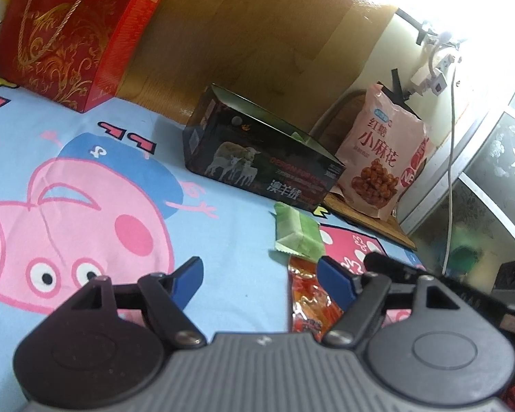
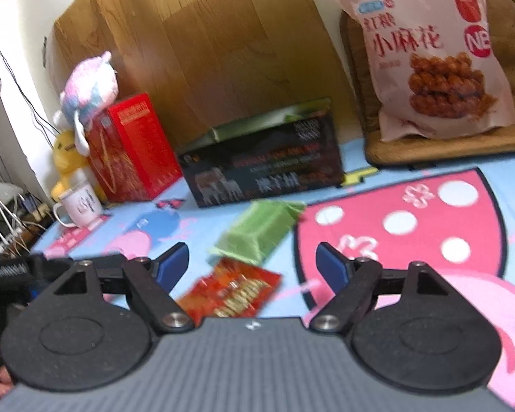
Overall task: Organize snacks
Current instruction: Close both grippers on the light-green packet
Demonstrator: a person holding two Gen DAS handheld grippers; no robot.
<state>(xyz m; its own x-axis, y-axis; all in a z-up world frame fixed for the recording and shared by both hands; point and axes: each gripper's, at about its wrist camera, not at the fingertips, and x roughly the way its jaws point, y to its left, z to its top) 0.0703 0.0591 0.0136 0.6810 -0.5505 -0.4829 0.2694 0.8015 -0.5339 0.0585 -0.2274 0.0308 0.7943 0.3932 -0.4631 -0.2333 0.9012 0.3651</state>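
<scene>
Both hand-held grippers, left [image 1: 261,276] and right [image 2: 252,264], held wide, empty. Shiny red-orange snack packet [image 2: 233,292] easily pushed away on cartoon bedsheet [image 1: 86,171]; small green wrapped snack [image 2: 257,231] may be bumped.

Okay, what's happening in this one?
A person is sorting snacks on a cartoon-print sheet, holding tongs in each hand. Both the left tongs and right tongs are open and hold nothing. A green packet and an orange-red packet lie loose in front of them. Behind sits an open black box, with something green inside, and a pink snack bag to its right.
</scene>
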